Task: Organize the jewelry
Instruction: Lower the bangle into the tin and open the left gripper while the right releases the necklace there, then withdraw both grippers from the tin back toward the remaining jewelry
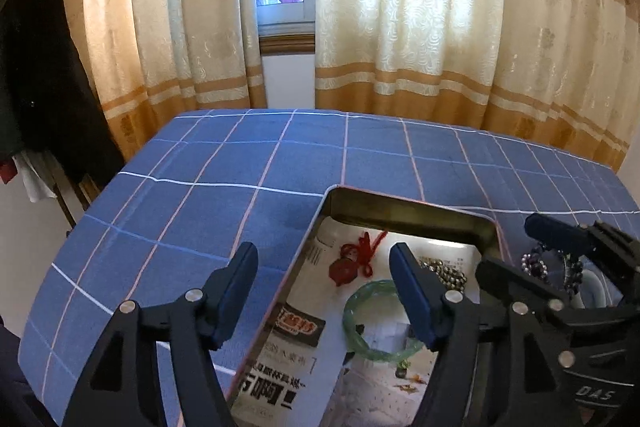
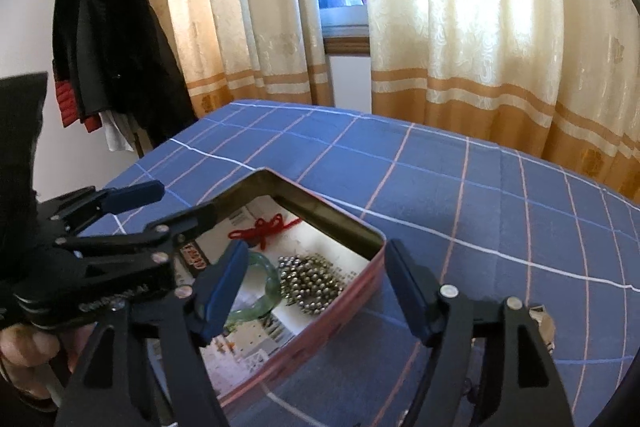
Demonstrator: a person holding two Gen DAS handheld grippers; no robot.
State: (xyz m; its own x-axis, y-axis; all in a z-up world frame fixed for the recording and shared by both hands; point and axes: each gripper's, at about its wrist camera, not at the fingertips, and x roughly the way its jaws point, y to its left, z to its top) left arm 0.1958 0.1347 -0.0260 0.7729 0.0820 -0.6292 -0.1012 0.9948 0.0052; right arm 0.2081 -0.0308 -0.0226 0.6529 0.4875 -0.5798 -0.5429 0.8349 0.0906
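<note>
both grippers' fingers (image 1: pixel 412 291) spread wide, empty, angled down over open tin (image 2: pixel 336 211)

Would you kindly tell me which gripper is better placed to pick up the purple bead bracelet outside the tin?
The right gripper, probably: it is open and close beside the purple bead bracelet, just right of the tin. The left gripper, also open, hangs over the tin's left wall, farther away.
</note>
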